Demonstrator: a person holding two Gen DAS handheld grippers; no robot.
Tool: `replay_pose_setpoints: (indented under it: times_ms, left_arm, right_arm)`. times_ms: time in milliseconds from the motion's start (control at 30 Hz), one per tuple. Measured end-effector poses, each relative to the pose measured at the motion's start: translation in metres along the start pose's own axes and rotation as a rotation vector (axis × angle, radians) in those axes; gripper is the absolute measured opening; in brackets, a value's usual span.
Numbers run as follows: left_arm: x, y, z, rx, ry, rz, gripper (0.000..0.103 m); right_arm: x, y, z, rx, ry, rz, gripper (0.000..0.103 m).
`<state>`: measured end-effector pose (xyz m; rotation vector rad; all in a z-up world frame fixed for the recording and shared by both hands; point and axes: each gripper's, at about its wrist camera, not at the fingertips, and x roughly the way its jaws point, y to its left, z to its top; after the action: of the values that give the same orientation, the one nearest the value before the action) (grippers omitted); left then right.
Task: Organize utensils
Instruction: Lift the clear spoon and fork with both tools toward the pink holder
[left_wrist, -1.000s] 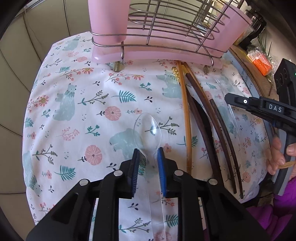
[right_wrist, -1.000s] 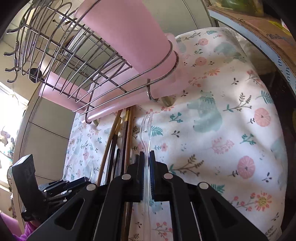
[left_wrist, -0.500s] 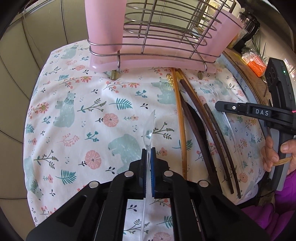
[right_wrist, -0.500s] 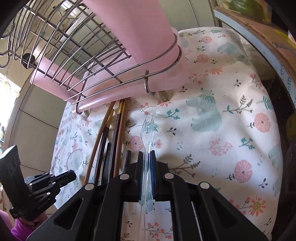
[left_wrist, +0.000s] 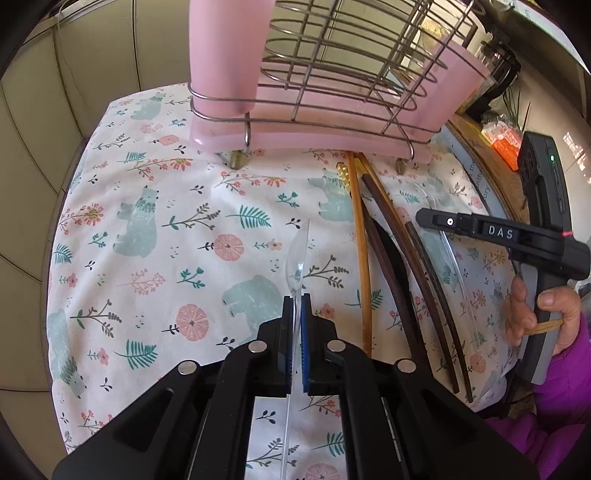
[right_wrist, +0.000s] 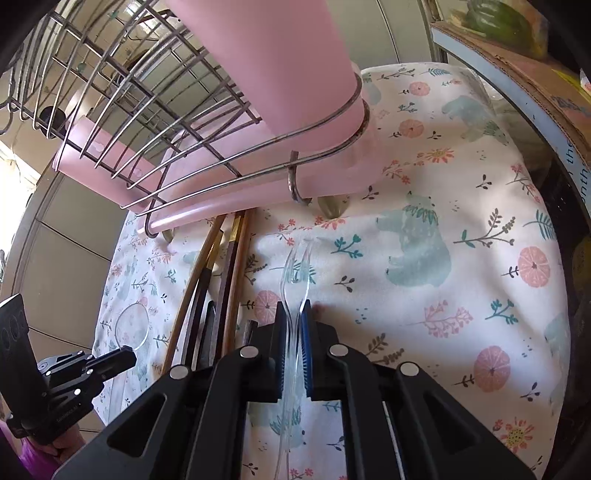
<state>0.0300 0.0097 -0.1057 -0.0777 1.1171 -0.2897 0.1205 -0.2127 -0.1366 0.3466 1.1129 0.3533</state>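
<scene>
A: Since a second ago the left gripper (left_wrist: 294, 314) has shut: its blue pads were apart on either side of the clear plastic spoon (left_wrist: 297, 258), and now they clamp its neck, with the bowl turned on edge where it earlier lay flat.

B: And the right gripper (right_wrist: 294, 325)?

A: Clamped as before on the clear plastic fork (right_wrist: 295, 280). Its tines point toward the pink plastic drainer with the wire rack (right_wrist: 207, 147), which looks a little nearer in that view than it did.

B: Where is everything on the table?

A: A white cloth printed with bears and flowers (left_wrist: 155, 236) covers the table. The drainer stands at its far edge. The spoon is held over the middle of the cloth. In the left view, a bundle of long wooden chopsticks (left_wrist: 360, 258) and a dark serrated plastic knife (left_wrist: 384, 254) lie to the right of the spoon, running from under the drainer's front edge toward the near edge.

B: Anything else there?

A: Another clear plastic utensil (left_wrist: 448, 251) lies near the right edge, beyond the chopsticks; I cannot tell what kind. A hand (left_wrist: 543, 317) in a purple sleeve grips the right tool's handle.
</scene>
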Motion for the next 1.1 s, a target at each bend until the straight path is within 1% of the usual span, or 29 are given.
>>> replay_pose_setpoints:
  times_ms: [200,533,833,1100]
  left_arm:
    - [-0.013,0.005,0.002,-0.039,-0.053,-0.022,0.003]
    - [-0.047,0.011,0.009,-0.087,-0.197,-0.068,0.003]
    - [-0.089,0.017,0.02,-0.125,-0.346,-0.093,0.003]
    - [-0.135,0.019,0.04,-0.146,-0.497,-0.121,0.003]
  right_arm:
    - [-0.017,0.004,-0.003,-0.006,-0.066,0.045,0.007]
    - [-0.068,0.025,-0.006,-0.075,-0.223,0.109,0.007]
    - [-0.113,0.044,0.0,-0.122,-0.345,0.138,0.007]
    - [-0.164,0.053,0.022,-0.153,-0.486,0.138,0.007]
